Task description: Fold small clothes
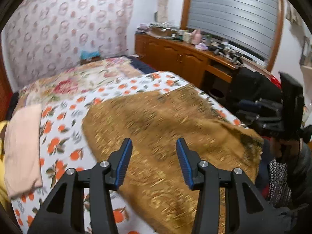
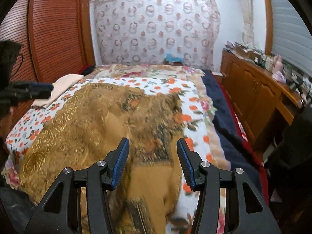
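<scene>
Cloth: we judge the gold-patterned brown fabric (image 1: 171, 128) on the bed (image 1: 64, 117) light, limp — pinch an edge.
Left tool (image 1: 154, 156): spread, empty.
Right tool (image 2: 153, 156): spread, empty.

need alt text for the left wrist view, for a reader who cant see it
A brown and gold patterned cloth lies spread on a bed's orange-print sheet, with the left gripper open above it and nothing between its blue pads. A folded pale pink garment lies at left; the right gripper shows at right.
</scene>
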The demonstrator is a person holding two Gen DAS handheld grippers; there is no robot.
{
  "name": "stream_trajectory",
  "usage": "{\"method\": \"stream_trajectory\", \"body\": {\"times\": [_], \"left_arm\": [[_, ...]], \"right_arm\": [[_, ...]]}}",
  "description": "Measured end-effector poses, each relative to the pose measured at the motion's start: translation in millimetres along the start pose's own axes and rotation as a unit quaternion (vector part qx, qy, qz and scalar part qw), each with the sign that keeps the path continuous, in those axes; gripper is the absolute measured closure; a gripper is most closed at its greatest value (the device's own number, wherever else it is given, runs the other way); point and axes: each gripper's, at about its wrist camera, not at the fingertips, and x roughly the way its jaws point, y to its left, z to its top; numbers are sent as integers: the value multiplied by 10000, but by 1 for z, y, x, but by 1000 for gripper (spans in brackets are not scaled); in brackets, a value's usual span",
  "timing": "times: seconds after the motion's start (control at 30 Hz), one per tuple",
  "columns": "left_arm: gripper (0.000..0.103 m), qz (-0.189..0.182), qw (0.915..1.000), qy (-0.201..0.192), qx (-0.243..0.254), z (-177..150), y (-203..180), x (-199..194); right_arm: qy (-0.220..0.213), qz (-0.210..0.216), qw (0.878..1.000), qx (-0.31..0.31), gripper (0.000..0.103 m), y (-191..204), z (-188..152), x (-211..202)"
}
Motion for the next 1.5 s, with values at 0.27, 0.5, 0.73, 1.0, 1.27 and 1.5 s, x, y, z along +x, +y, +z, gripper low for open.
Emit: {"method": "stream_trajectory", "body": {"times": [0.27, 0.5, 0.73, 1.0, 1.27, 1.5], "left_arm": [[57, 370, 9976, 415, -406, -34, 38, 31], [57, 491, 9955, 544, -594, -48, 54, 41], [54, 652, 9950, 587, -482, -56, 55, 51], [44, 858, 9936, 542, -489, -60, 55, 52], [44, 888, 9930, 509, -597, -65, 55, 46], [44, 875, 9922, 324, -832, -90, 54, 22]], "right_arm": [[147, 334, 9984, -424, 52, 16, 54, 45], [672, 601, 9948, -466, 52, 21, 89, 110], [1426, 811, 9855, -422, 52, 32, 81, 170], [1571, 941, 9825, -344, 52, 36, 71, 182], [1431, 1265, 9795, -635, 100, 50, 69, 173], [657, 975, 9907, -682, 102, 36, 91, 120]]}}
